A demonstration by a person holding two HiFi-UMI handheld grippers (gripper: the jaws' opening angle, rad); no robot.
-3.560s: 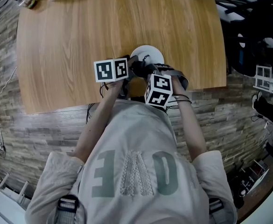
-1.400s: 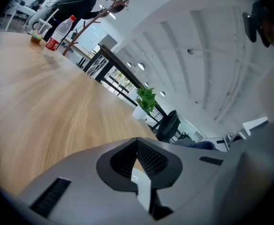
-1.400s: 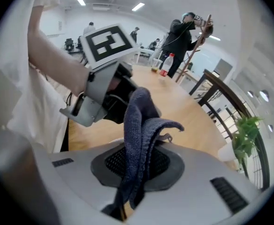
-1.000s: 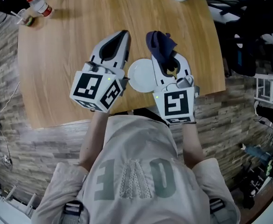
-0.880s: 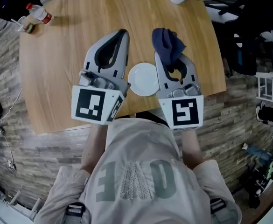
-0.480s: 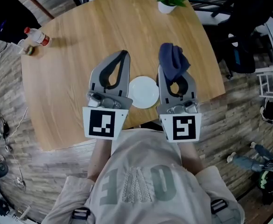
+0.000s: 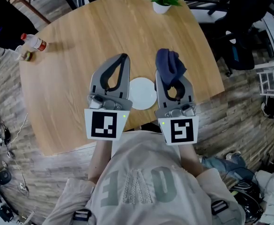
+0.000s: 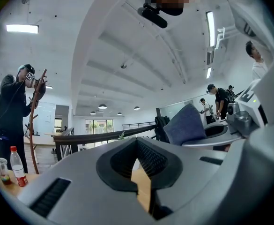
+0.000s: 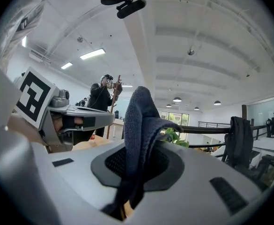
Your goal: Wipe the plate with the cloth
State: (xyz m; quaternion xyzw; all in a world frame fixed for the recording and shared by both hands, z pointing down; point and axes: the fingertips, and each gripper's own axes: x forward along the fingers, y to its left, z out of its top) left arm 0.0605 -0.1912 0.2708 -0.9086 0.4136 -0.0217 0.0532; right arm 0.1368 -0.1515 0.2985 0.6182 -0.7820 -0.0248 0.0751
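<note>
Both now raised off the plate (image 7: 142, 93): right hand-held gripper (image 7: 168, 78) pinches the cloth (image 7: 169, 63), left hand-held gripper (image 7: 122, 59) is pressed together, empty; wiping seemingly interrupted

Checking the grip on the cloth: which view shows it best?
Right gripper view: the cloth sits pinched between the jaws, close up. Head view shows only its bunched top; left gripper view, a side glimpse.

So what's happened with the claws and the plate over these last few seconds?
Both claws rose from the plate, where they were bent low at the edge of the table, and now point level, one on each side of it. The right claw carried the cloth up and stays shut on it. The left claw is shut and empty. The plate stayed on the table, near its edge.
</note>
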